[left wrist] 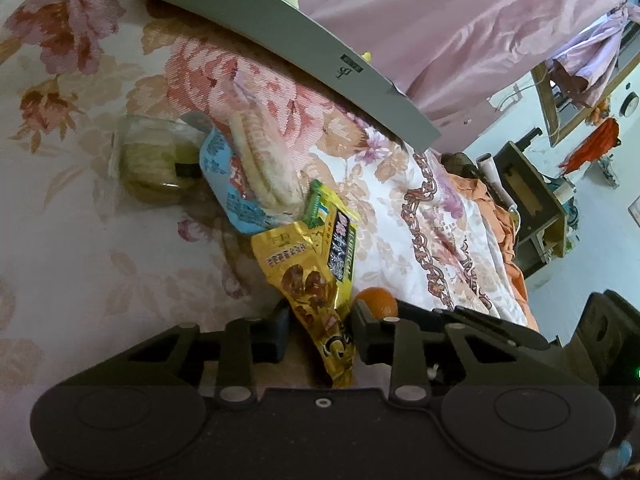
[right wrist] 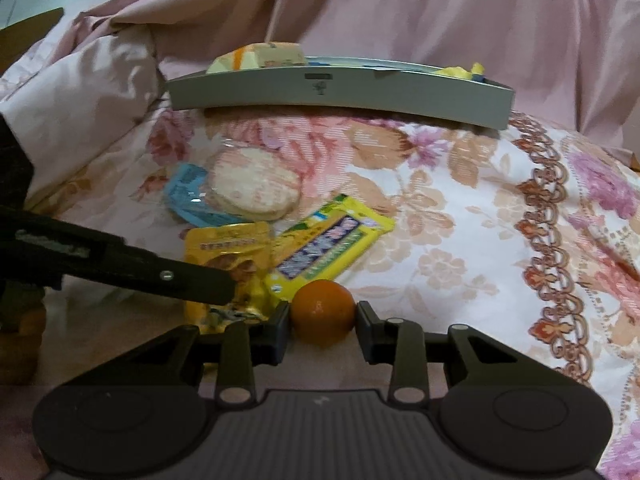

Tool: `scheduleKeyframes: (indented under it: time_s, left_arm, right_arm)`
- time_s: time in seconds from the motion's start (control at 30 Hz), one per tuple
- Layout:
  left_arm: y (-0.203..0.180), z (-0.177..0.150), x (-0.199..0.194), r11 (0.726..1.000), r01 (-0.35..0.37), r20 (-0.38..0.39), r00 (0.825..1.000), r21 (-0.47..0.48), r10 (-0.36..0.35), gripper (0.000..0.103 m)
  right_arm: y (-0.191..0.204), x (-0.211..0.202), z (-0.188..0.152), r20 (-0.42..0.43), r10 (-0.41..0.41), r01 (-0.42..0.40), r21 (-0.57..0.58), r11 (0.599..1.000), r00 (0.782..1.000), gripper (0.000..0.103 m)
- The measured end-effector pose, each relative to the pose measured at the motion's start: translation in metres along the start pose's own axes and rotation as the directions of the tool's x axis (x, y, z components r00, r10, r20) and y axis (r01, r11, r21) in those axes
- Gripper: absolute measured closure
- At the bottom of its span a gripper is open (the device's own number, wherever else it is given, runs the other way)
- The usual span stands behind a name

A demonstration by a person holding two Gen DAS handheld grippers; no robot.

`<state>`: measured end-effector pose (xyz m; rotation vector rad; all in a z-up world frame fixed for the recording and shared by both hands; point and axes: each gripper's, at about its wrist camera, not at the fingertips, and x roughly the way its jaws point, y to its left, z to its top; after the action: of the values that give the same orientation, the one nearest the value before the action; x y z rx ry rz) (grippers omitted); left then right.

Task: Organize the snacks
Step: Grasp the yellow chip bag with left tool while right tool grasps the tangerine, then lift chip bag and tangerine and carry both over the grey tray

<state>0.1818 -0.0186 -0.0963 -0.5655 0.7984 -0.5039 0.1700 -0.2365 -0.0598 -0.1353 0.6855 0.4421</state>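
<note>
A gold snack packet (left wrist: pixel 308 276) stands between the pads of my left gripper (left wrist: pixel 320 332), which is shut on its lower half. One finger of that gripper (right wrist: pixel 192 280) lies over the same packet (right wrist: pixel 224 248) in the right wrist view. My right gripper (right wrist: pixel 322 320) is shut on a small orange (right wrist: pixel 322 310), a pad against each side; the orange (left wrist: pixel 378 300) shows just right of the packet. Beyond lie a yellow-green packet (right wrist: pixel 332 244), wrapped rice crackers (right wrist: pixel 252 184) and a blue packet (right wrist: pixel 188 196). A grey tray (right wrist: pixel 340 96) at the back holds a few yellow packets.
Everything rests on a floral bedspread (right wrist: pixel 460 208), with a pink quilt (right wrist: pixel 400 12) bunched behind the tray. A greenish cake in clear wrap (left wrist: pixel 156 164) lies left of the pile. The bed's edge drops off at the right toward a wooden stool (left wrist: pixel 532 200) on the floor.
</note>
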Motion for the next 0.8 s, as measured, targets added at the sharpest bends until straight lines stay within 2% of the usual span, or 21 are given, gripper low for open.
scheduleKeyframes:
  time_s: [0.07,0.27,0.53,0.8]
  left_arm:
    - [-0.001,0.0,-0.003,1.0,-0.013,0.002,1.0,-0.003,0.013,0.072]
    - [-0.007,0.001,-0.027,0.998,-0.059,0.011,0.998,-0.015,0.059,0.081]
    - [-0.015,-0.012,-0.068,0.991,-0.13,-0.005,0.991,0.017,0.13,0.081]
    - [-0.027,-0.023,-0.062,0.985,-0.114,-0.03,0.992,0.131,0.119,0.081]
  right_arm:
    - [0.007,-0.001,-0.001,0.0,0.005,-0.005,-0.018,1.0,1.0,0.065]
    - [0.019,-0.007,-0.007,-0.012,0.085,-0.085,0.03,0.996,0.996,0.065]
    - [0.043,-0.02,-0.016,-0.026,0.202,-0.2,0.054,0.978,0.979,0.065]
    - [0.049,-0.032,-0.02,-0.027,0.174,-0.174,0.007,0.985,0.984,0.065]
